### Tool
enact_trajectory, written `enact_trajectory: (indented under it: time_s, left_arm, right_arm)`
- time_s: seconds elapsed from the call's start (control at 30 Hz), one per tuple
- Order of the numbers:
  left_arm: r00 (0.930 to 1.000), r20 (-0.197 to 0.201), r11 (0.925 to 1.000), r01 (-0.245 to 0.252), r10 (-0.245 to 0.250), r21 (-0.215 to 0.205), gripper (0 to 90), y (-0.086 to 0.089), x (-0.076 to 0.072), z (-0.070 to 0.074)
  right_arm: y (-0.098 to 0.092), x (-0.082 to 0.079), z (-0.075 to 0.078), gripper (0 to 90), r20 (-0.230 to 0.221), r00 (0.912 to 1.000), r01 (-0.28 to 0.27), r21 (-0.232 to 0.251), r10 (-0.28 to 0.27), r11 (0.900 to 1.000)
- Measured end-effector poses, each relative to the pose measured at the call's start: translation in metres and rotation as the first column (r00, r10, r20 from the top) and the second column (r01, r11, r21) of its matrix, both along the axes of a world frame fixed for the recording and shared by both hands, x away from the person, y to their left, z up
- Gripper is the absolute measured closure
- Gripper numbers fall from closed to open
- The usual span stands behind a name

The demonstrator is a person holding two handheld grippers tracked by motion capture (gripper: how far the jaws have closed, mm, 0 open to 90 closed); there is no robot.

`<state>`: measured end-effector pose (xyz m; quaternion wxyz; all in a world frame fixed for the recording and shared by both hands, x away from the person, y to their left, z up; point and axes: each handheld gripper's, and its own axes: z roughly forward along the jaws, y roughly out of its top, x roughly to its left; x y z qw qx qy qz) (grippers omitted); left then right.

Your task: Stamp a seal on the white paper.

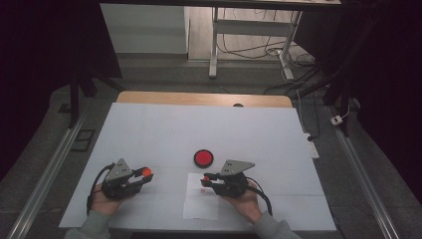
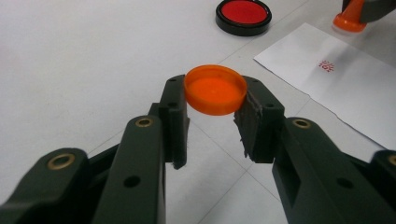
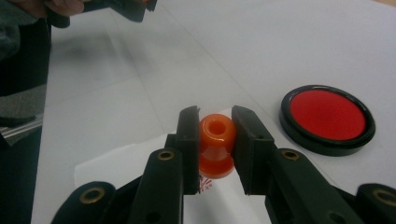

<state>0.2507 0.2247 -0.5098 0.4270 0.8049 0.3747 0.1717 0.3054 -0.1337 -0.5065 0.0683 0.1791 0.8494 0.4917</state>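
Stamp [image 3: 216, 144] is light, hard, slick plastic, right fingers [image 3: 188, 140] clamping its waist over paper [image 1: 201, 204]; left fingers [image 2: 173, 116] pinch cap [image 2: 215, 89] by rim.

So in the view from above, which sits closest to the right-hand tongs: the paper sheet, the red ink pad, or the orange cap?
1. Paper sheet, directly beneath the right tongs.
2. Red ink pad, just beyond them.
3. Orange cap, off to the left, held in the left tongs.

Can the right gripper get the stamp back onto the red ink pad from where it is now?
Probably yes. The right gripper is shut on the orange stamp above the paper sheet, and the red ink pad lies open beside it, with bare table between. The left gripper, holding the orange cap, sits off to the other side.
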Motion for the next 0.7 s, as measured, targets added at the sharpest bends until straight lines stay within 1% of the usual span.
enact_trajectory:
  time_s: [0.17, 0.37, 0.7]
  left_arm:
    - [1.0, 0.0, 1.0, 0.001, -0.001, 0.003, 64.5, 0.0, 0.0, 0.0]
    - [1.0, -0.001, 1.0, 0.004, -0.004, 0.006, 64.5, -0.001, 0.001, -0.001]
    - [1.0, -0.003, 1.0, 0.006, -0.006, 0.007, 64.5, -0.002, 0.0, -0.001]
  right_arm:
    - [-0.004, 0.002, 0.005, 71.9, 0.002, 1.0, 0.009, 0.023, -0.009, 1.0]
    - [-0.008, 0.003, 0.011, 71.9, 0.007, 0.9998, 0.016, 0.04, -0.017, 0.999]
    - [-0.017, 0.006, 0.021, 71.9, 0.014, 0.9989, 0.043, 0.079, -0.044, 0.996]
